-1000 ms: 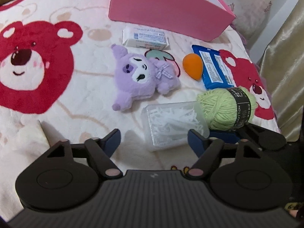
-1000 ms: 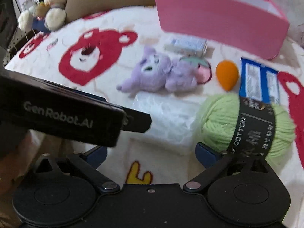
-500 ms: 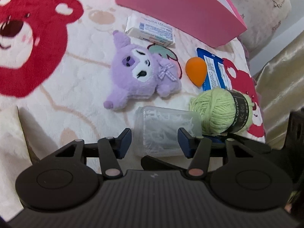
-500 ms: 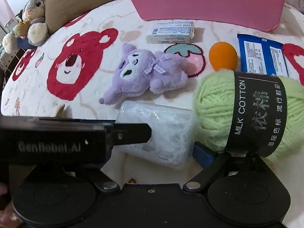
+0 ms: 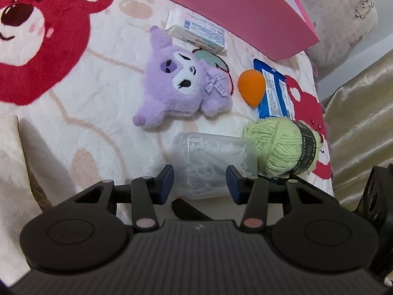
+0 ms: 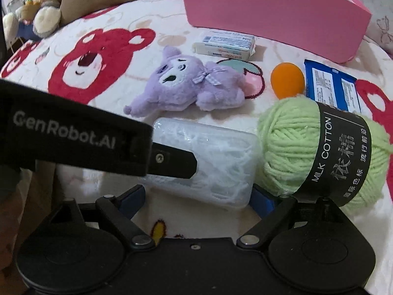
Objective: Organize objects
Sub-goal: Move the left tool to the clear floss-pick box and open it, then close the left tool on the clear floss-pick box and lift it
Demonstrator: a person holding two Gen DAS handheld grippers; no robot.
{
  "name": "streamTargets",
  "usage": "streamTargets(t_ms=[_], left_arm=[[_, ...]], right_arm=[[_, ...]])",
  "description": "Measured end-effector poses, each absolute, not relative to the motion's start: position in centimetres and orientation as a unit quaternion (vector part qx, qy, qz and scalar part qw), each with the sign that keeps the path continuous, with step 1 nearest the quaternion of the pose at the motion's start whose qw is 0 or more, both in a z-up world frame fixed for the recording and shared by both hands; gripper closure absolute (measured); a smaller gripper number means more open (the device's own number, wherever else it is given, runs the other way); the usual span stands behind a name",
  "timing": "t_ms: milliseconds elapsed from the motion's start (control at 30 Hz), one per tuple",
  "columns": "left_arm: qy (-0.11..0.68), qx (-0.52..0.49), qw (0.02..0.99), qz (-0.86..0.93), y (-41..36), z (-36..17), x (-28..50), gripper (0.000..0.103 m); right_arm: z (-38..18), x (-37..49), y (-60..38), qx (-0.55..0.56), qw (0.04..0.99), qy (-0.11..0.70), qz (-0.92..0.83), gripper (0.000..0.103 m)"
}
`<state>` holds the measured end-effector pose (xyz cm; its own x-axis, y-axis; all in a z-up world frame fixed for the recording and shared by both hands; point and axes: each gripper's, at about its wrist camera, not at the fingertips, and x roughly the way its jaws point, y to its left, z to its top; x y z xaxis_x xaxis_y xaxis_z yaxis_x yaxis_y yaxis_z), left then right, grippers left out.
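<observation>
Since a second ago the left gripper (image 5: 199, 182) has been closing in, its jaws now narrow around the near end of the clear plastic box (image 5: 216, 162), though I can't tell if the pads actually press it. Behind everything on the bear blanket (image 5: 61, 78) stands the pink box (image 5: 235, 12). Right gripper (image 6: 196, 196) gapes wide just beside the green yarn ball (image 6: 319, 152). Purple plush (image 5: 181, 88) and orange sponge (image 5: 251, 87) lie further back

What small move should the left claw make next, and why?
Probably finish closing until the grip is firm. The left claw has just been closing, with the clear box between its fingers; whether they already press it is unclear.
</observation>
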<state>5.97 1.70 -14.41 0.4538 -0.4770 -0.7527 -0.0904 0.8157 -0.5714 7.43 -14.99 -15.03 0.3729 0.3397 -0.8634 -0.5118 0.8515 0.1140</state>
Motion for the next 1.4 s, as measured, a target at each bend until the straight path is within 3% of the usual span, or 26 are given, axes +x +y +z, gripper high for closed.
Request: streamTargets(t_ms=[233,433,633,733,900,1067,1100,1400], left_arm=[[0.503,-0.278,0.810,-0.116,1.6,-14.4,5.8,0.061],[0.493,-0.251,0.825,-0.113,1.3,-13.2,5.4,0.065],[0.481,-0.207,0.843,-0.121,0.7,-11.2,4.9,0.065],[0.498,-0.196,0.835,-0.124,0.4,-11.9,5.5,0.063],[0.527,-0.254,0.804,-0.109,1.4,-13.8,6.4,0.055],[0.520,-0.255,0.809,-0.103,1.1,-13.9,6.6,0.055],[0.516,-0.254,0.811,-0.102,1.1,-13.9,6.5,0.056],[0.501,-0.264,0.816,-0.115,1.4,-13.1,5.2,0.061]], right_arm=[[-14.7,7.9,-16.3,-0.023,0.820,0.515,0.250,0.007],[-14.2,7.0,-16.0,-0.049,0.831,0.497,0.246,0.028],[-13.2,6.7,-16.4,-0.034,0.836,0.485,0.255,0.029],[-13.9,6.9,-15.8,-0.049,0.830,0.494,0.254,0.022],[-14.7,7.3,-14.9,-0.042,0.822,0.500,0.269,0.001],[-15.3,8.1,-15.2,-0.011,0.832,0.490,0.261,0.002],[-15.2,8.0,-15.3,-0.009,0.834,0.488,0.258,0.007],[-14.2,7.1,-15.3,-0.031,0.837,0.484,0.253,0.006]])
